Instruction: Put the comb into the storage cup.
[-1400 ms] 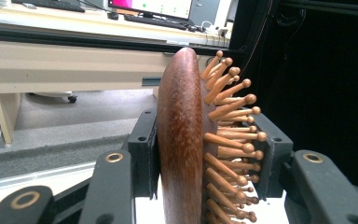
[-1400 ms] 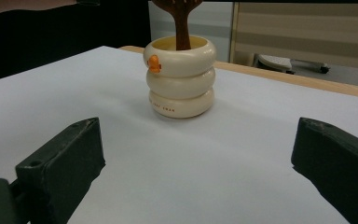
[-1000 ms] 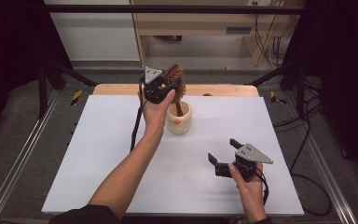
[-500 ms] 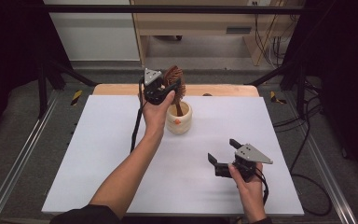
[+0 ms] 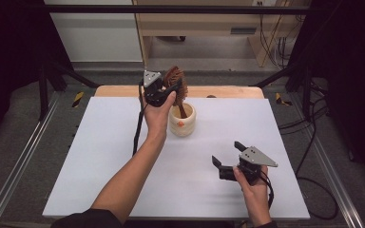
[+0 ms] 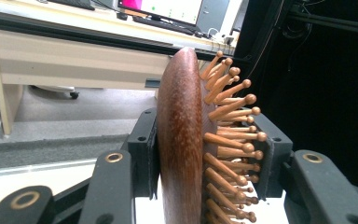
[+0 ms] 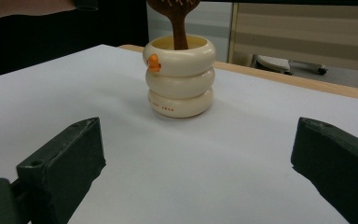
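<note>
Nothing has shifted: we keep our left gripper [image 5: 168,90] pinching the hairbrush [image 5: 176,80] head, handle down in the cup [image 5: 182,121]; right gripper [image 5: 228,159] jaws spread.

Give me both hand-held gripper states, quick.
Left hand-held gripper: closed on the brown wooden hairbrush, handle in the cream ringed cup.
Right hand-held gripper: open, empty.

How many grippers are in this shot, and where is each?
2. The left gripper is raised over the cream cup, shut on the wooden hairbrush; the right gripper is open, low over the white table at near right.
</note>
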Demonstrator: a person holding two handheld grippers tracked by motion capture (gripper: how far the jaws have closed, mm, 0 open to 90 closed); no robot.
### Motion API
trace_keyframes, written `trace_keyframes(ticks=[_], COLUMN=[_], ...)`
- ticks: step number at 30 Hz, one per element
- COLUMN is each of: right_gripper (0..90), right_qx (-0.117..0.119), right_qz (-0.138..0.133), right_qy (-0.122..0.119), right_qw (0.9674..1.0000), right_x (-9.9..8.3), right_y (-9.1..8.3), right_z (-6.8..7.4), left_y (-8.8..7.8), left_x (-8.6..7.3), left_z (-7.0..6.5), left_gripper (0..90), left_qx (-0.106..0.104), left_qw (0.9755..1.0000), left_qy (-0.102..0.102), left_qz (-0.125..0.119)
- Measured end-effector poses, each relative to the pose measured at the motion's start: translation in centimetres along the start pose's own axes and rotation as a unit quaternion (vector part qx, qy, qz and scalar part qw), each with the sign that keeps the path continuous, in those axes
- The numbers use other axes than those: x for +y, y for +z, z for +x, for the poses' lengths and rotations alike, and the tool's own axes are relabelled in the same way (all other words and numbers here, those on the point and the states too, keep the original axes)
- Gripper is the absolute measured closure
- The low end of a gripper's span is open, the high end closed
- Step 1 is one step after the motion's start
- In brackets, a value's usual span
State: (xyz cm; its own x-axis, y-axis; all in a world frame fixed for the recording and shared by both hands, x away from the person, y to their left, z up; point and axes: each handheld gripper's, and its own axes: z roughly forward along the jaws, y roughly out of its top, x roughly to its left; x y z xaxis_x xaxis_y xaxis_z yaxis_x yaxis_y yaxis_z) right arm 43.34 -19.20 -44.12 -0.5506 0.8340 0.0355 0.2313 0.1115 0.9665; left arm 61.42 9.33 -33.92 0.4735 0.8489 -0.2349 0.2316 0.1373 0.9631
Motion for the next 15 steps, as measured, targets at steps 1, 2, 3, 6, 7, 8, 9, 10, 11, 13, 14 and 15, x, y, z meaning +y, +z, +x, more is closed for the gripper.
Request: trace_keyframes(ticks=[1,2,3,6,7,8,9,10,11,13,14,15], right_gripper=[2.9,2.9,2.9,2.8,2.9,2.9,2.8,2.8,2.8,2.8,2.8,2.8], right_qx=[0.000,0.000,0.000,0.000,0.001,0.001,0.000,0.000,0.000,0.001,0.001,0.001], right_qz=[0.001,0.001,0.000,0.000,0.001,0.000,0.000,0.000,0.000,0.000,0.000,0.000], right_qy=[0.000,-0.001,-0.001,-0.001,0.000,-0.001,-0.001,0.000,-0.001,-0.001,-0.001,0.000], right_qw=[1.0000,1.0000,1.0000,1.0000,1.0000,1.0000,1.0000,1.0000,1.0000,1.0000,1.0000,1.0000], right_x=[0.00,0.00,0.00,-0.01,-0.01,-0.01,-0.01,-0.02,-0.02,-0.02,-0.02,0.00], right_y=[0.00,0.00,0.00,-0.01,-0.02,-0.03,-0.05,-0.04,-0.03,-0.01,-0.02,-0.03], right_z=[-0.02,-0.02,-0.01,-0.01,0.00,0.01,0.01,0.01,0.00,0.02,0.01,0.01], left_y=[-0.03,-0.05,-0.06,-0.05,-0.03,-0.03,0.00,0.00,0.00,-0.07,-0.09,-0.03], left_x=[0.02,0.05,0.06,0.06,0.04,0.02,-0.01,-0.04,-0.08,-0.18,-0.25,-0.31], left_z=[0.00,0.00,0.01,0.12,0.16,0.19,0.20,0.18,0.16,0.09,0.04,0.02], left_gripper=[51.6,51.6,51.6,51.6,51.6,51.5,51.6,51.6,51.5,51.6,51.6,51.6], left_qx=[0.000,0.000,0.000,0.000,0.000,-0.001,-0.002,-0.002,-0.002,-0.001,0.001,0.000], left_qw=[1.0000,1.0000,1.0000,1.0000,1.0000,1.0000,1.0000,1.0000,1.0000,1.0000,0.9999,1.0000], left_qy=[0.002,0.003,0.003,-0.002,-0.005,-0.006,-0.008,-0.007,-0.006,-0.006,-0.006,-0.007], left_qz=[0.000,-0.001,-0.001,-0.001,-0.001,-0.001,-0.002,-0.001,-0.001,-0.005,-0.009,-0.006])
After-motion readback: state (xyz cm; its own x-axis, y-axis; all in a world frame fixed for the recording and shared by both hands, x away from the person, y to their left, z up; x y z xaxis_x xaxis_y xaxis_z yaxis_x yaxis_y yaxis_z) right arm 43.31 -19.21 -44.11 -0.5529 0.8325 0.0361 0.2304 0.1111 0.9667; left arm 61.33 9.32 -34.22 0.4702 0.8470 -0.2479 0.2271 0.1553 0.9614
